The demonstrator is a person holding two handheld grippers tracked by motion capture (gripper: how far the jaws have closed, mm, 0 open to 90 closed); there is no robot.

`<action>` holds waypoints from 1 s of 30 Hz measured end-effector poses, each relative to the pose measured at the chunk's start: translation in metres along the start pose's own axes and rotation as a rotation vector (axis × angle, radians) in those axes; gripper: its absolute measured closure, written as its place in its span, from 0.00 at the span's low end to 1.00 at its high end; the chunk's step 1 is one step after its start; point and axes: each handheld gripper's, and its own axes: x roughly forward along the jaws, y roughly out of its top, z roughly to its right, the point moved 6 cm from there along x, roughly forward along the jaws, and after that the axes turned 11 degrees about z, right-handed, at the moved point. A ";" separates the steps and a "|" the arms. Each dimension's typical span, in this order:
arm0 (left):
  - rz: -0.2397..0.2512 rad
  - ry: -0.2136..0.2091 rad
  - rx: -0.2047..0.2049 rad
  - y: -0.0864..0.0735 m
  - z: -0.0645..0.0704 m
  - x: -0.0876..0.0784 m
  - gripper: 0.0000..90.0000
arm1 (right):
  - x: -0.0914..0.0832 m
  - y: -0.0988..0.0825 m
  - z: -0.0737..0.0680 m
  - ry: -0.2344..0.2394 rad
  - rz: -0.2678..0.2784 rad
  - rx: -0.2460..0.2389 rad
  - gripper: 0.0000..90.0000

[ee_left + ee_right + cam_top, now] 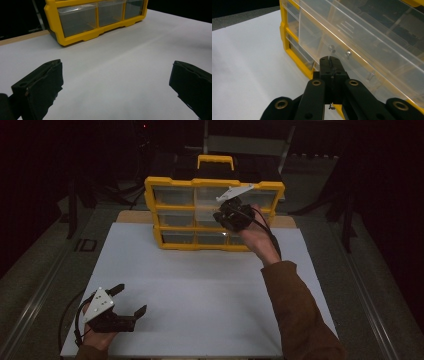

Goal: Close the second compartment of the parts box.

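Standing upright at the far edge of the white table (200, 285), the yellow organizer case (212, 213) faces me with its clear lid. My right gripper (329, 60) has its jaws pressed together with nothing between them, the tips just at the lid, near two small screws (340, 50) inside. My left gripper (129, 300) rests low near me, jaws spread wide, well apart from the case.

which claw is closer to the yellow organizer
Right. The right claw is up against the front of the organizer, at its clear drawers. The left claw sits far back over the white board's near left corner.
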 end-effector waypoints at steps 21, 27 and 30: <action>0.001 -0.001 -0.001 0.000 0.000 0.000 0.00 | 0.012 -0.003 0.014 -0.029 -0.007 0.056 1.00; 0.001 -0.001 -0.001 0.000 0.000 -0.001 0.00 | 0.014 -0.004 0.019 -0.036 -0.004 0.077 1.00; 0.002 -0.001 0.000 0.000 0.000 -0.001 0.00 | 0.015 -0.004 0.020 -0.040 -0.004 0.084 1.00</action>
